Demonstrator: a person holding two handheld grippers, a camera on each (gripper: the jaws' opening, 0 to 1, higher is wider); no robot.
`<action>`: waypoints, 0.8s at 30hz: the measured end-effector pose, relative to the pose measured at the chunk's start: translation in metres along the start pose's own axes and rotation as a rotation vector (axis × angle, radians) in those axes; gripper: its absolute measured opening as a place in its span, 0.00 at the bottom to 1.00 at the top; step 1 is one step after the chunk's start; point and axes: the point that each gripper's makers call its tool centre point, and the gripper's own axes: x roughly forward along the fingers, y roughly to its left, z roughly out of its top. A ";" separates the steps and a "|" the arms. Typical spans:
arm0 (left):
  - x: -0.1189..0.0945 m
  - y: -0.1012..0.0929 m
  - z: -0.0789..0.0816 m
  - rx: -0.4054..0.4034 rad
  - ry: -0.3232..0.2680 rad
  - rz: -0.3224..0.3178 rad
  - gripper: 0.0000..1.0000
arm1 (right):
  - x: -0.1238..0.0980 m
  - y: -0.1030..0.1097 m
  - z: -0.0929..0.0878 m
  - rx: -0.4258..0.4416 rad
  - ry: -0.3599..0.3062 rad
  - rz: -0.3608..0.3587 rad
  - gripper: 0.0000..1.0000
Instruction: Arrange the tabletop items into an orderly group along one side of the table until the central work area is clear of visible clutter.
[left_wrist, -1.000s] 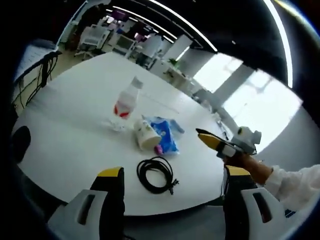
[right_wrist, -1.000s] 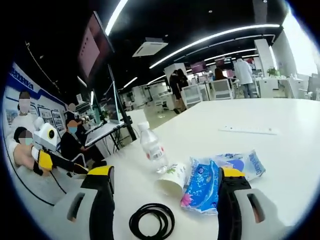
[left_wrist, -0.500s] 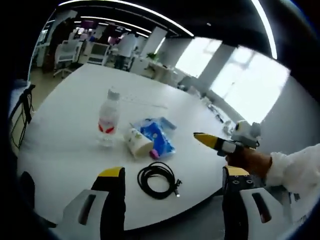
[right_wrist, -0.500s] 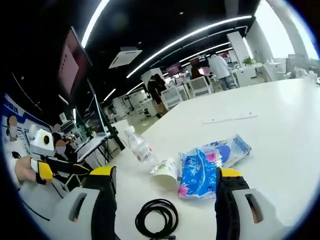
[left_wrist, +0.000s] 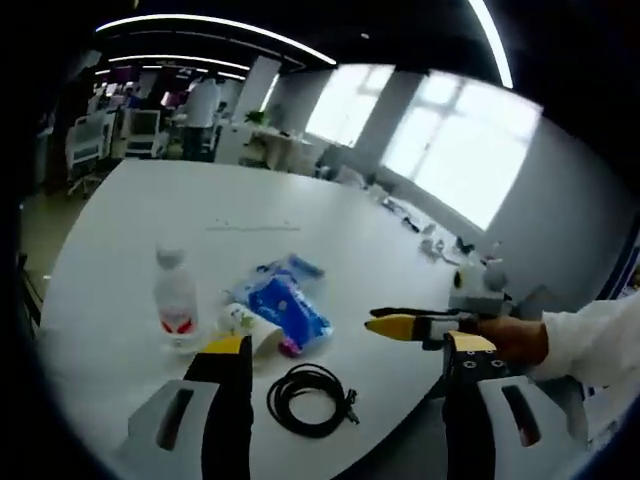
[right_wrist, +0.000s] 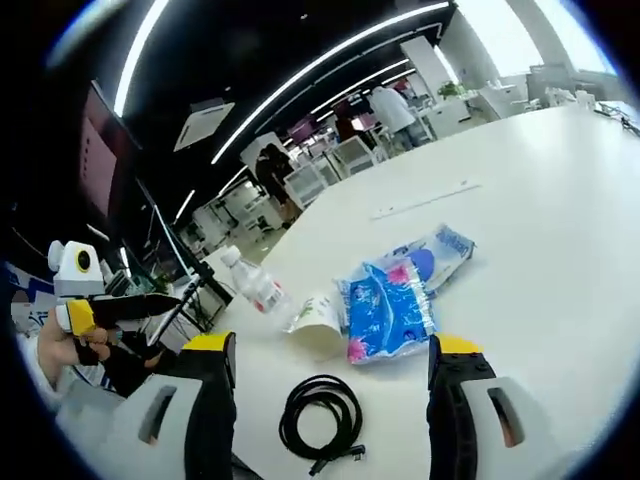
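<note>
On the white round table (left_wrist: 120, 230) (right_wrist: 520, 200) stand a clear water bottle (left_wrist: 176, 306) (right_wrist: 255, 285) with a red label, a paper cup (left_wrist: 247, 327) (right_wrist: 315, 318) lying on its side, two blue snack packets (left_wrist: 286, 300) (right_wrist: 395, 295) and a coiled black cable (left_wrist: 307, 400) (right_wrist: 322, 415). My left gripper (left_wrist: 340, 385) is open, hanging just before the cable at the table's near edge. My right gripper (right_wrist: 325, 385) is open too, its jaws either side of the cable and apart from it. In the left gripper view the right gripper (left_wrist: 440, 325) reaches in from the right; in the right gripper view the left gripper (right_wrist: 110, 308) shows at the left.
A long thin white strip (left_wrist: 250, 226) (right_wrist: 425, 200) lies farther out on the table. Small items (left_wrist: 430, 240) sit near the table's far right rim. Desks, chairs and people (right_wrist: 385, 105) fill the office behind. Broad bare table surface spreads beyond the items.
Both cameras have swung and tilted, so the items have shifted in each view. The items themselves lie as before. Both grippers stay open.
</note>
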 end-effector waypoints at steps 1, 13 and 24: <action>0.002 -0.001 0.000 0.010 0.008 -0.001 0.75 | -0.001 -0.002 0.001 0.001 -0.004 -0.005 0.77; 0.027 0.014 0.019 0.110 0.059 0.007 0.74 | -0.005 -0.023 -0.001 0.120 -0.031 -0.071 0.76; 0.057 0.025 0.023 0.182 0.117 0.017 0.73 | 0.000 -0.029 -0.010 0.159 -0.018 -0.083 0.74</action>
